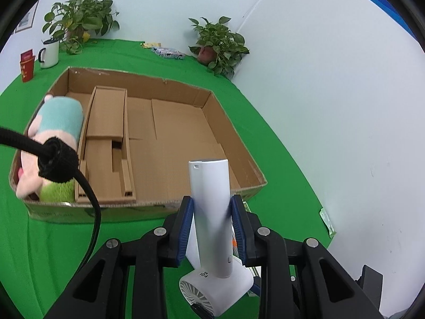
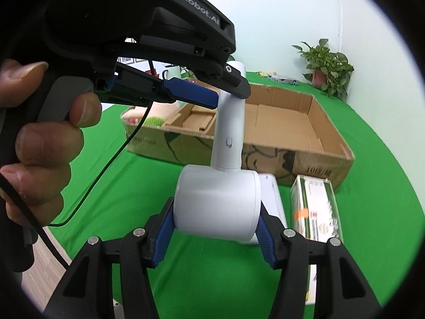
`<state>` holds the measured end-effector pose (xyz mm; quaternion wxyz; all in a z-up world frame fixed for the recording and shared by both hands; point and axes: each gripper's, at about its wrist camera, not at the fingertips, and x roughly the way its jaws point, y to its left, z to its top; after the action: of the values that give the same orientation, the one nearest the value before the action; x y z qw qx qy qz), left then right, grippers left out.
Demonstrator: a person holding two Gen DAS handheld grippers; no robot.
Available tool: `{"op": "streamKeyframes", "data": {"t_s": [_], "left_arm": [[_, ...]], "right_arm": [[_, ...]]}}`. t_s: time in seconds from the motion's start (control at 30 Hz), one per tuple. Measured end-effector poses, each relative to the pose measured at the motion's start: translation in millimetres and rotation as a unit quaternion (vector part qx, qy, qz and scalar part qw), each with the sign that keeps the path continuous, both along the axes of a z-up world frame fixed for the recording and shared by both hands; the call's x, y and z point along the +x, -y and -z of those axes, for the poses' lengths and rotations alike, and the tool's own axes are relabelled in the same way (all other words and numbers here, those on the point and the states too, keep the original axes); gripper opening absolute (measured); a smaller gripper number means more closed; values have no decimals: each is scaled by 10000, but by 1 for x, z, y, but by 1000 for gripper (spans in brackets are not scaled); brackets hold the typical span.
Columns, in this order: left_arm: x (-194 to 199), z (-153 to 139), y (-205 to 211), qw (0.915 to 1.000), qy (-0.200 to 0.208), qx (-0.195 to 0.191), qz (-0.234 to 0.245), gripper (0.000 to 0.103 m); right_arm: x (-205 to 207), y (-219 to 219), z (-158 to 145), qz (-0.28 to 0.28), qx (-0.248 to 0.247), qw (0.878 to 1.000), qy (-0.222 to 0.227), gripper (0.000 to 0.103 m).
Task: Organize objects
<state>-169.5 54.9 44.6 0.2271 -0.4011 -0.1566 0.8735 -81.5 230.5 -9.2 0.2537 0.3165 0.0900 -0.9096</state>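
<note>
Right wrist view: my right gripper (image 2: pixel 216 235) clamped the white fan's (image 2: pixel 217 199) round head, while my left gripper (image 2: pixel 225 90) pinched its handle from above. Behind stood the cardboard box (image 2: pixel 305 159); a green-and-white carton (image 2: pixel 316 207) lay near its right front corner.

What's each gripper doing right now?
Left gripper: shut on the white handheld fan's handle.
Right gripper: shut on the same fan's round head.
</note>
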Motion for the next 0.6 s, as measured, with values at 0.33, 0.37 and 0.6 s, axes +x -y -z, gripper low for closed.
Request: {"op": "streamKeyframes", "data": {"t_s": [0.33, 0.37, 0.6], "left_arm": [[-32, -20, -3, 9998, -70, -46, 172, 26], [-36, -19, -3, 9998, -50, -50, 193, 26], [-77, -15, -3, 9994, 111, -85, 303, 24]], "right_arm": [[-29, 11, -16, 220, 130, 9996, -84, 55], [-30, 12, -16, 240, 154, 9996, -69, 55], [-57, 18, -18, 320, 228, 9992, 123, 55]]}}
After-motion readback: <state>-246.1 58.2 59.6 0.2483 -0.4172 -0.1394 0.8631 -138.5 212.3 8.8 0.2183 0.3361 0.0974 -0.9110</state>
